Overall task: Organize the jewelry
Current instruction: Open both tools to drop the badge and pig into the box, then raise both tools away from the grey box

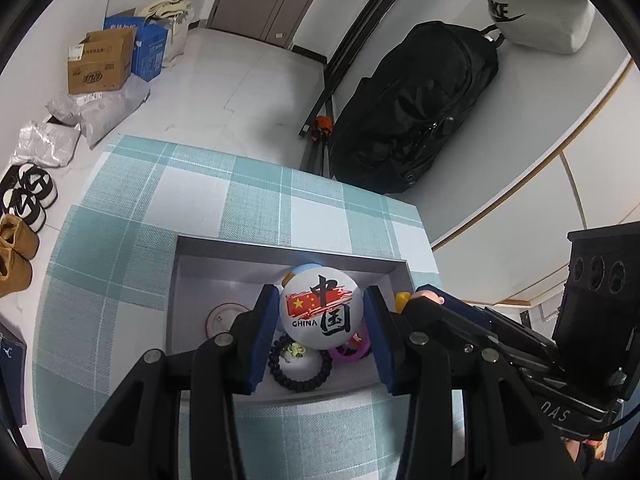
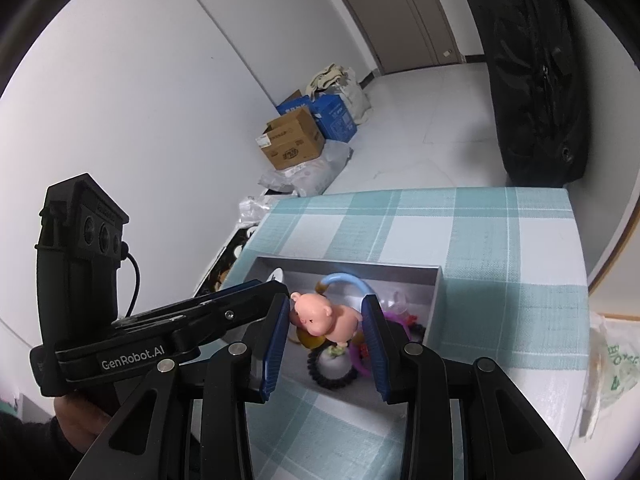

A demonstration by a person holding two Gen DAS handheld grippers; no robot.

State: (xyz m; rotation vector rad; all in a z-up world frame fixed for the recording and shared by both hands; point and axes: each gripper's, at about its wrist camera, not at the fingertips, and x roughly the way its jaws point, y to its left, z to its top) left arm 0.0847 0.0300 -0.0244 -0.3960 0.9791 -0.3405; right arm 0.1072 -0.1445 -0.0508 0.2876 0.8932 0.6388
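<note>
A shallow grey box (image 1: 192, 280) stands on the checked tablecloth and holds trinkets. My left gripper (image 1: 322, 312) is shut on a round white "CHINA" flag badge (image 1: 320, 308), held above the box. Below it lie a black bead bracelet (image 1: 300, 376), a purple ring (image 1: 348, 354) and a small round pink-rimmed dish (image 1: 224, 316). My right gripper (image 2: 326, 320) is shut on a pink pig figurine (image 2: 324, 318), held over the box (image 2: 434, 296). Under it are the bead bracelet (image 2: 332, 376) and a blue curved piece (image 2: 344, 280).
The table with its teal checked cloth (image 1: 160, 208) ends near the box's right side. A black bag (image 1: 416, 112) leans on the wall behind. Cardboard boxes (image 1: 100, 64), plastic bags and shoes (image 1: 24, 196) lie on the floor at left. A plastic bag (image 2: 612, 360) sits at the table's right.
</note>
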